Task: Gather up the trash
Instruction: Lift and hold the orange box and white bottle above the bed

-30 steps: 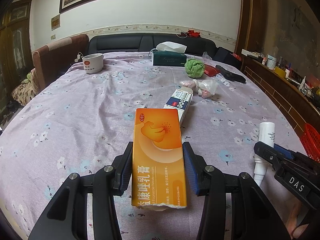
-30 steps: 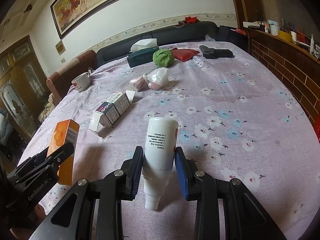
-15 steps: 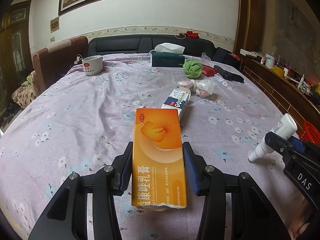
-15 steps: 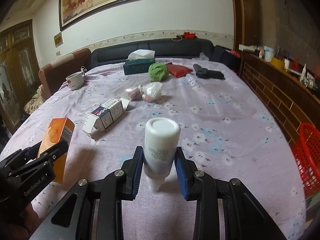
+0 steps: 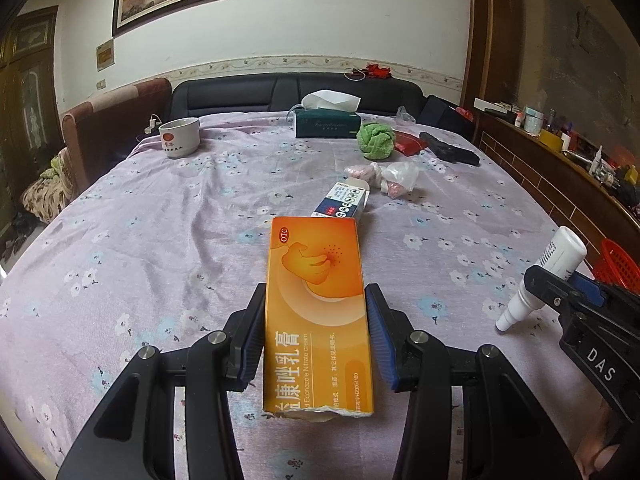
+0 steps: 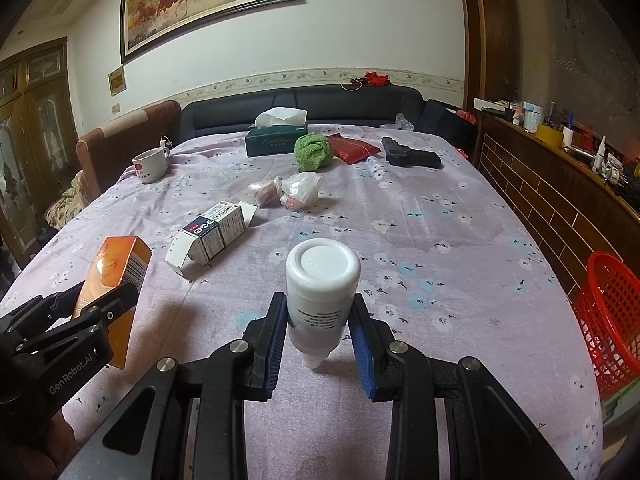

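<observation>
A bed (image 5: 160, 240) in a lilac flowered sheet fills both my views, with a dark headboard (image 5: 280, 92) and a framed painting (image 6: 208, 4) on the white wall at the top of the frame.

At the right edge of my right view a red basket (image 6: 608, 312) stands beside the bed.

Low in the centre of my left view, my left gripper (image 5: 316, 340) is clenched on an orange box (image 5: 318, 312), its pads pressed against both long sides; the box stands clear of the sheet.

Low in the centre of my right view, my right gripper (image 6: 320, 332) grasps a white bottle (image 6: 322, 280), base towards the camera, nozzle down.

A tissue box (image 6: 276, 140) lies near the headboard in the upper middle, with a green cloth ball (image 6: 314, 152) to its right and a mug (image 6: 150, 164) at the left.

A white carton (image 6: 216, 236) lies open-ended left of centre. A crumpled plastic bag (image 6: 300, 188) lies just above and right of it.
</observation>
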Available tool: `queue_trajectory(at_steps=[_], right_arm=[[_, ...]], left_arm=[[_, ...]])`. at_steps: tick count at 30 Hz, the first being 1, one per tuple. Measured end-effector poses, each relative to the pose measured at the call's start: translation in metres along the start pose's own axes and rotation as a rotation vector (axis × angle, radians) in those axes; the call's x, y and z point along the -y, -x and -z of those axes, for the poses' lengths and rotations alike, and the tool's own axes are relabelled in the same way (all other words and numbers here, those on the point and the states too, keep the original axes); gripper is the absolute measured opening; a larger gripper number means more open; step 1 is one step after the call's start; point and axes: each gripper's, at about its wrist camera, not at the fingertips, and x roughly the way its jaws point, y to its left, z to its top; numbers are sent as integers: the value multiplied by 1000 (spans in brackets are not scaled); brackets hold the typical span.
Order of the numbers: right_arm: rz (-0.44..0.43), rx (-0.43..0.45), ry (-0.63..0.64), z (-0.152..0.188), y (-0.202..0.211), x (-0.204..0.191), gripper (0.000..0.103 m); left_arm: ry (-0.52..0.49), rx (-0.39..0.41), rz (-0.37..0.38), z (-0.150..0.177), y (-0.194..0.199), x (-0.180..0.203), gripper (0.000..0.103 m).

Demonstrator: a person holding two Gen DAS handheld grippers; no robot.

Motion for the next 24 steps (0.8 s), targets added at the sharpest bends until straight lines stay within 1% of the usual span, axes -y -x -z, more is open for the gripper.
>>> queue_trajectory(at_steps=[6, 13, 24], right_arm=[[8, 3, -13, 1, 3, 6, 33], [14, 4, -44, 3, 5, 21, 33], [18, 18, -129, 6, 16, 59, 33]], left_arm=[[-18, 1, 11, -2, 4, 9, 45], [-59, 7, 34, -5, 6, 29, 45], [-123, 20, 36, -9, 8, 58, 45]])
